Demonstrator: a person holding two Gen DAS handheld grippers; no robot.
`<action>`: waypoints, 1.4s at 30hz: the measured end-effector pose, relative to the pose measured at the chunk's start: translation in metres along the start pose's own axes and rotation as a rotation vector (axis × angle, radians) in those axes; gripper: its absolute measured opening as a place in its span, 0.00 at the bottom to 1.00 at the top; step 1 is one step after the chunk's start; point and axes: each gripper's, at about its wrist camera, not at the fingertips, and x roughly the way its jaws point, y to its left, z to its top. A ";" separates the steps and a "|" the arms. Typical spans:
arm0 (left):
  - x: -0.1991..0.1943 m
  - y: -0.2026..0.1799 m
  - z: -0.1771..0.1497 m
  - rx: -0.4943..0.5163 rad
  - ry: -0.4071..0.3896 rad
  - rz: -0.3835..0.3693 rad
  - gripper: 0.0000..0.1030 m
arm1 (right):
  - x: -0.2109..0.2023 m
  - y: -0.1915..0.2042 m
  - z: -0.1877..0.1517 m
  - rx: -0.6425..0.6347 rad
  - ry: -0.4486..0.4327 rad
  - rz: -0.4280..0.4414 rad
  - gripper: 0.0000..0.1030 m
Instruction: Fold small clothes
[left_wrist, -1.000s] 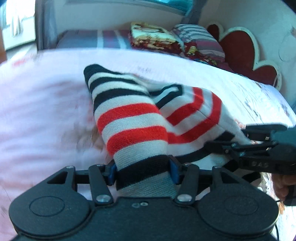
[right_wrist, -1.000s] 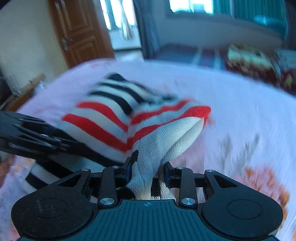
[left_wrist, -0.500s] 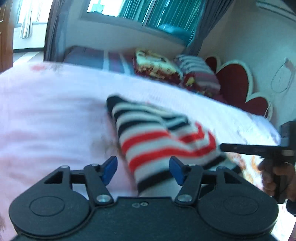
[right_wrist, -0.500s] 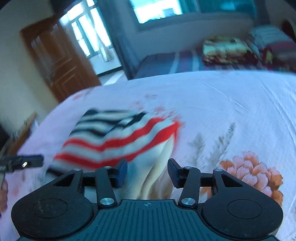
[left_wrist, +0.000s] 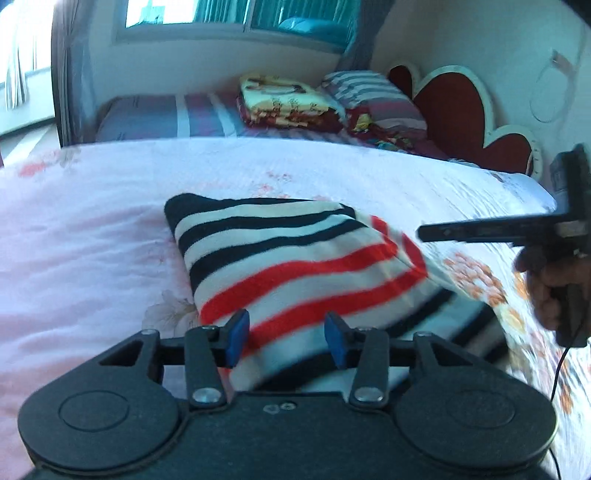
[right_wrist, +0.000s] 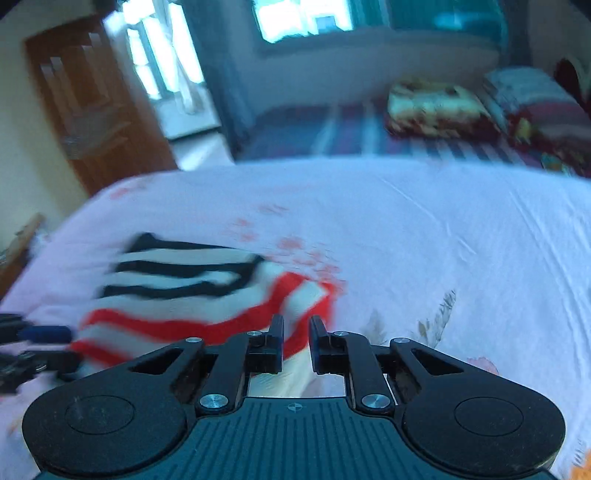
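**Folded striped knit lies free on the bed, both grippers off it**

The red, black and cream striped knitted garment (left_wrist: 295, 266) lies doubled over on the pale pink floral bedsheet (left_wrist: 92, 229), well short of the pile of patterned folded blankets and pillows (left_wrist: 325, 103) at the far side of the bed. It looks flat and squared off, which suggests a fold has been laid down and the cloth left to settle under its own weight.

The left gripper (left_wrist: 284, 334) hovers over the garment's near edge, on the side away from the blankets, its blue-padded fingers (left_wrist: 236, 332) spread apart with nothing between them; the striped cloth passes beneath them, not clamped. The right gripper (right_wrist: 295, 332) has its fingers drawn close with a narrow gap between, and no cloth is pinched there; it hangs just above the garment's red-striped corner.

Seen from the left wrist, the garment's long axis runs from the gripper out toward the blankets, black-striped end farthest, red-striped end nearest. The stripes lie across that axis. A lower layer shows at the near right edge, so another fold may well be wanted.
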 end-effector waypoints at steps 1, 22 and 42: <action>-0.009 -0.002 -0.007 0.007 -0.013 0.005 0.41 | -0.014 0.012 -0.008 -0.043 0.002 0.028 0.15; -0.041 -0.014 -0.076 -0.047 -0.004 0.116 0.51 | -0.050 0.071 -0.087 -0.243 0.092 -0.082 0.15; -0.096 -0.077 -0.108 -0.065 -0.074 0.220 0.48 | -0.141 0.061 -0.120 -0.070 -0.014 -0.032 0.15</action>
